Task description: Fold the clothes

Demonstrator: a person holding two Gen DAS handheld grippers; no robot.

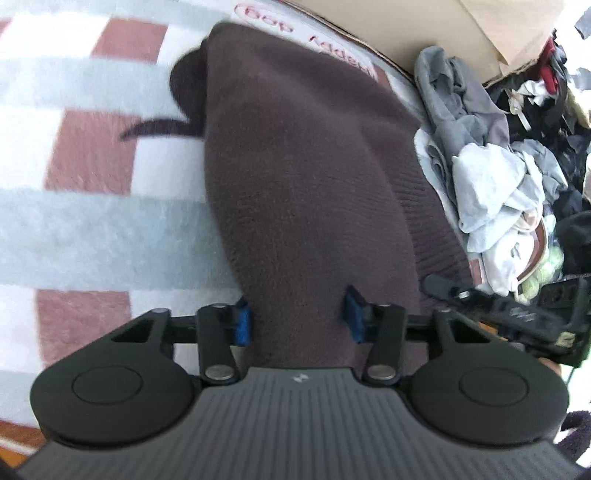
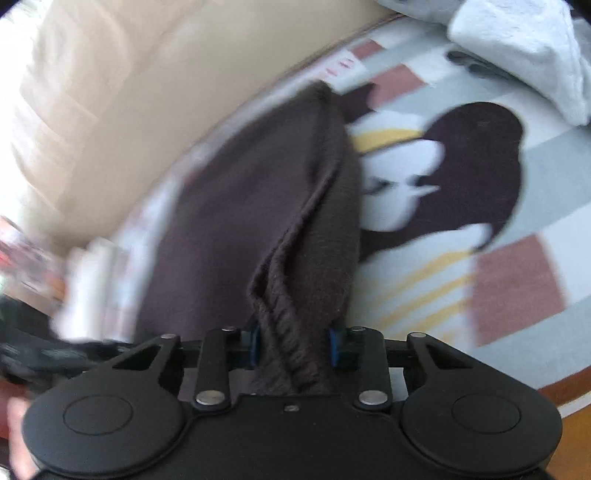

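A dark brown knitted garment point(image 1: 295, 166) lies lengthwise on a checked blanket point(image 1: 74, 206) with pink, white and pale blue squares. My left gripper point(image 1: 298, 319) is shut on its near end, and the cloth fills the gap between the blue pads point(image 1: 242, 325). In the right wrist view the same garment point(image 2: 240, 203) runs away from me with a fold along its right side. My right gripper point(image 2: 295, 343) is shut on the bunched ribbed hem. The other gripper point(image 1: 498, 310) shows as a black shape at the right of the left wrist view.
A heap of grey, white and dark clothes point(image 1: 491, 184) sits right of the garment, with a cardboard box point(image 1: 406, 29) behind it. A beige cushion point(image 2: 110, 110) borders the blanket point(image 2: 517, 288) on the left. A pale grey cloth point(image 2: 517, 48) lies at the far right.
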